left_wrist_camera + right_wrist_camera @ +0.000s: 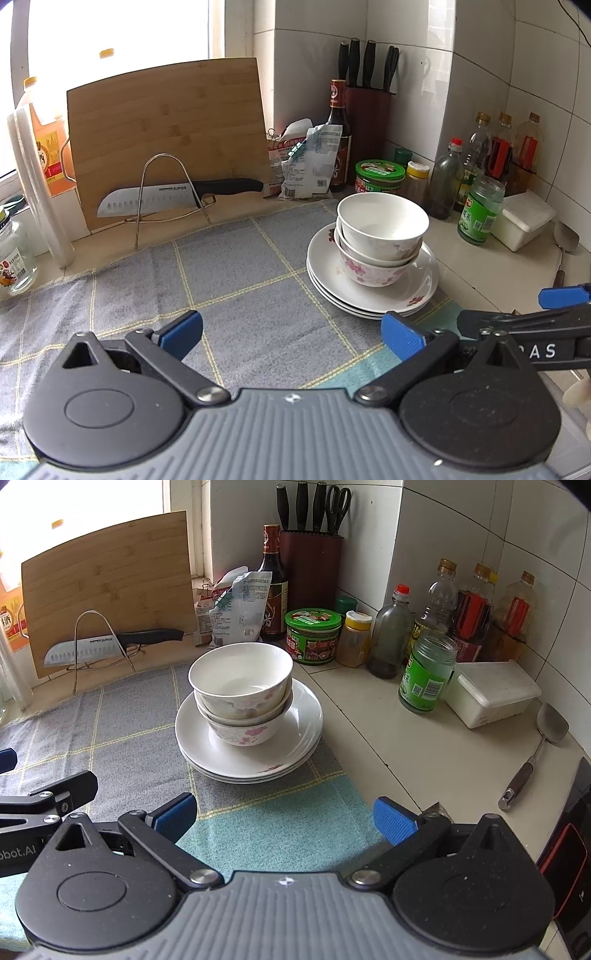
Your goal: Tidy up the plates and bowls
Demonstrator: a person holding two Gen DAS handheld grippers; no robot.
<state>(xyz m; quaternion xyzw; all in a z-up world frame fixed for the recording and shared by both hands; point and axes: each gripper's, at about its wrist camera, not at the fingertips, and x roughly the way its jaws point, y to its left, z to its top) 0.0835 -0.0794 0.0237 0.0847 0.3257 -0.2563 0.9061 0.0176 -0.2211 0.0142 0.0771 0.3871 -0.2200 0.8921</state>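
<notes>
White glazed tiles line the corner behind a pale stone desk, and a woven grey cloth with thin yellow grid lines and a teal band along its near edge covers most of the working area. On that cloth stands the crockery: three shallow white plates stacked flush, glossy, with small pink blossoms on the rim, and on them two round porcelain bowls nested one inside the other, the lower one printed with pink flowers, the upper one empty and smooth inside. Behind, a bamboo cutting board leans upright against the window ledge, with a dimpled steel knife resting across a bent wire rack in front of it. A dark knife block, a tall sauce bottle, a green-lidded jar, several plastic and glass bottles, and a white lidded box crowd the tiled corner; a metal spatula with a wooden handle lies flat on the bare stone. The left tongs are spread wide with nothing between their blue ribbed pads, poised above the cloth just short of the plates. The right tongs are likewise wide apart and empty, near the stack's front rim but not touching it.
</notes>
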